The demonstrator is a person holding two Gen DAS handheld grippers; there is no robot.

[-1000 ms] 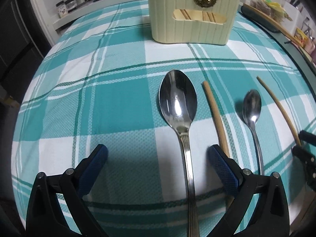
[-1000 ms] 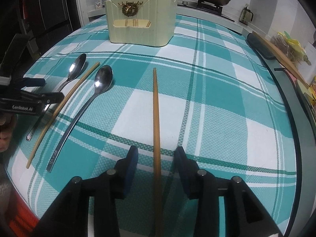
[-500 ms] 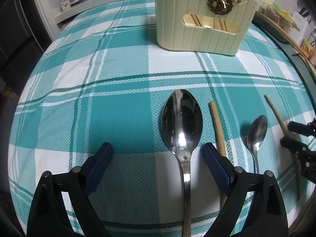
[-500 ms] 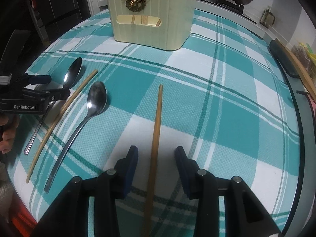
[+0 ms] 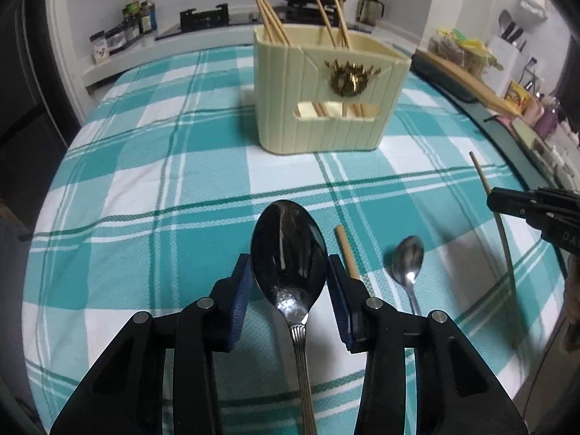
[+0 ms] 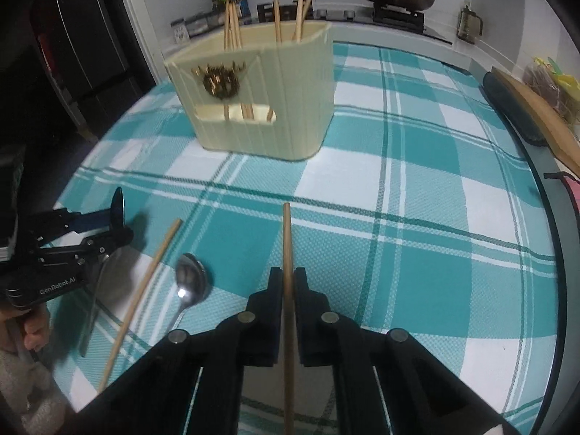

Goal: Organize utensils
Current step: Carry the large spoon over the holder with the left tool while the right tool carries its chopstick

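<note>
The left tongs (image 5: pixel 290 282) pinch the big spoon (image 5: pixel 288 253) by the sides of its bowl, at the lower middle of the left view, its ribbed handle running down out of the frame; in the right view the bowl stands edge-on at the left edge, clear of the cloth. The right tongs (image 6: pixel 288 282) are pressed onto a chopstick (image 6: pixel 287 239) that points up the frame toward the holder (image 6: pixel 268 108). So two pieces look to be in hand and none of these four yet stowed. Left lying on the desk (image 6: pixel 435 217) are a small spoon (image 6: pixel 188 282) and a second chopstick (image 6: pixel 145 286), side by side at the lower left of the right view. The holder, cream and ribbed with a gilt ornament, stands upright at the upper middle and already carries several chopsticks; no spoon shows in it.
</note>
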